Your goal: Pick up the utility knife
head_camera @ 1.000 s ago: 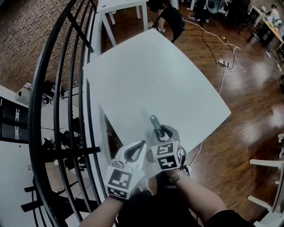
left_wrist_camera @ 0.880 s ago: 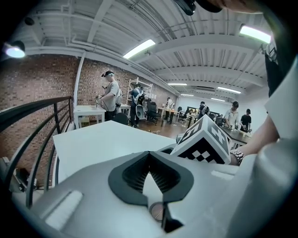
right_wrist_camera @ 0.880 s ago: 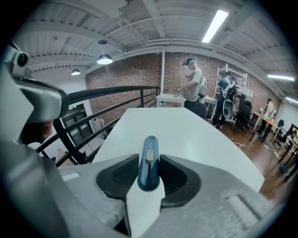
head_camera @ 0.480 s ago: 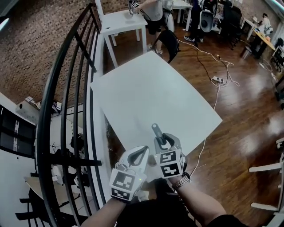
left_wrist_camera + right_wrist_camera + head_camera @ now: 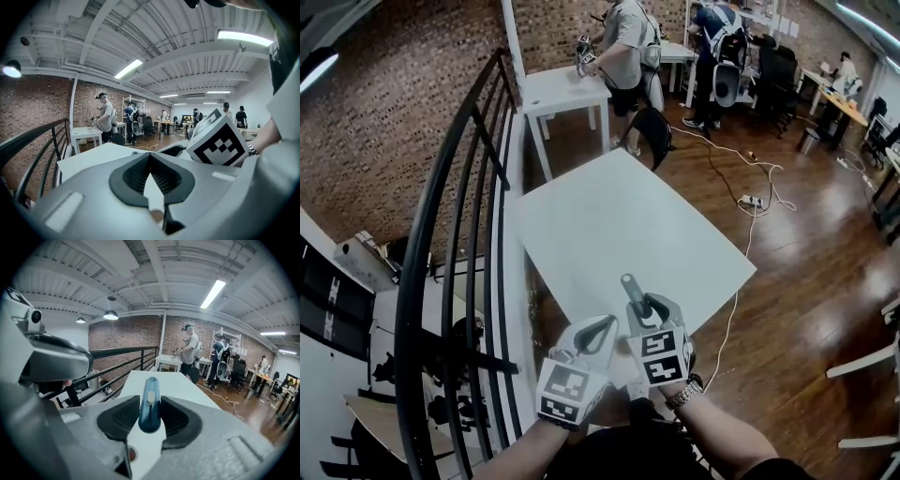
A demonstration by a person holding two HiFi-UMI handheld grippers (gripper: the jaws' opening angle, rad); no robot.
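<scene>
The utility knife (image 5: pixel 631 289) is a slim blue-grey handle that sticks out forward and up from my right gripper (image 5: pixel 644 305), whose jaws are shut on it. In the right gripper view the knife (image 5: pixel 149 401) stands between the dark pads (image 5: pixel 123 417), with its tip over the white table (image 5: pixel 176 383). My left gripper (image 5: pixel 606 326) hangs beside it on the left, shut, with nothing in it. In the left gripper view its pads (image 5: pixel 135 174) meet at the tip. Both grippers hover above the near corner of the white table (image 5: pixel 619 225).
A black railing (image 5: pixel 455 244) curves along the left, with a drop behind it. Beyond the table are a dark chair (image 5: pixel 653 127), a smaller white table (image 5: pixel 565 92) and people standing by it. Cables (image 5: pixel 752 202) lie on the wood floor at the right.
Both grippers have risen off the table together, the right one carrying the knife. The table now looks smaller and farther below, and more of the room shows.
</scene>
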